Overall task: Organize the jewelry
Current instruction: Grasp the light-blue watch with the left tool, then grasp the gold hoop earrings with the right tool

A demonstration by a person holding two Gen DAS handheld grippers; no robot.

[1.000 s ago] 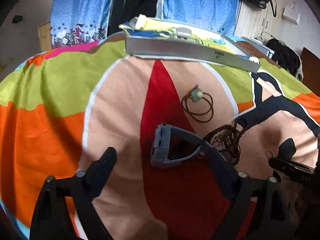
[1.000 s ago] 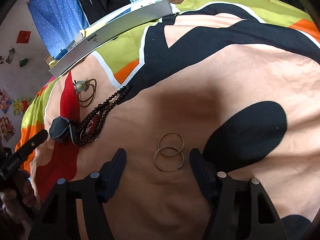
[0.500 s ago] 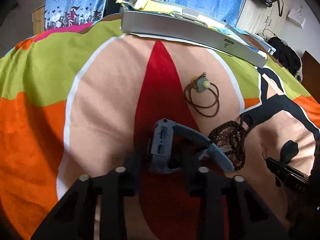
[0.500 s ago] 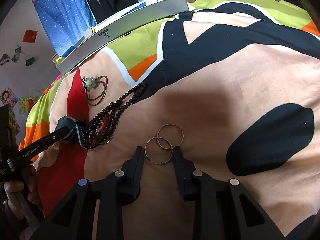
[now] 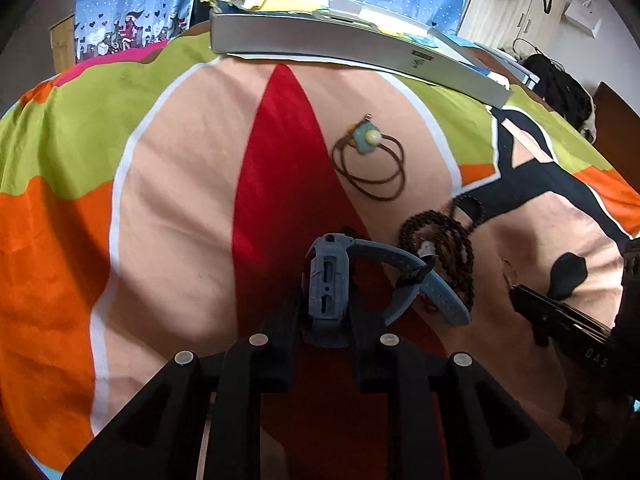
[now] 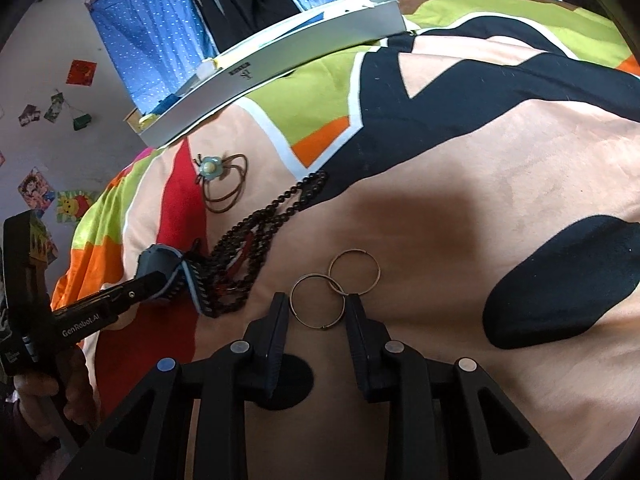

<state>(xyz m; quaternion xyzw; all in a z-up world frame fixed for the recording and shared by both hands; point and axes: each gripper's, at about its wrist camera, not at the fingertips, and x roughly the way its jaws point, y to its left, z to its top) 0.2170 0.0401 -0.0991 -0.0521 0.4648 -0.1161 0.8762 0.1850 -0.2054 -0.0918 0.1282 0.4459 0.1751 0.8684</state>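
My left gripper is shut on the body of a grey-blue watch, whose strap curves off to the right. Beside the strap lies a dark bead necklace, and farther off a brown hair tie with a teal flower. In the right wrist view, two thin linked hoop rings lie on the bedspread. My right gripper is closed against both sides of the nearer hoop. The other hoop lies just beyond the fingertips. The left gripper with the watch shows at the left.
A long grey box with yellow and blue items inside stands at the far edge of the colourful bedspread. A hand holds the left tool. Blue curtains and dark clothes hang behind the bed.
Both grippers went from wide open to closed: the left moved forward and closed on the watch body, the right closed around the nearer hoop ring. Both views have drawn slightly closer.
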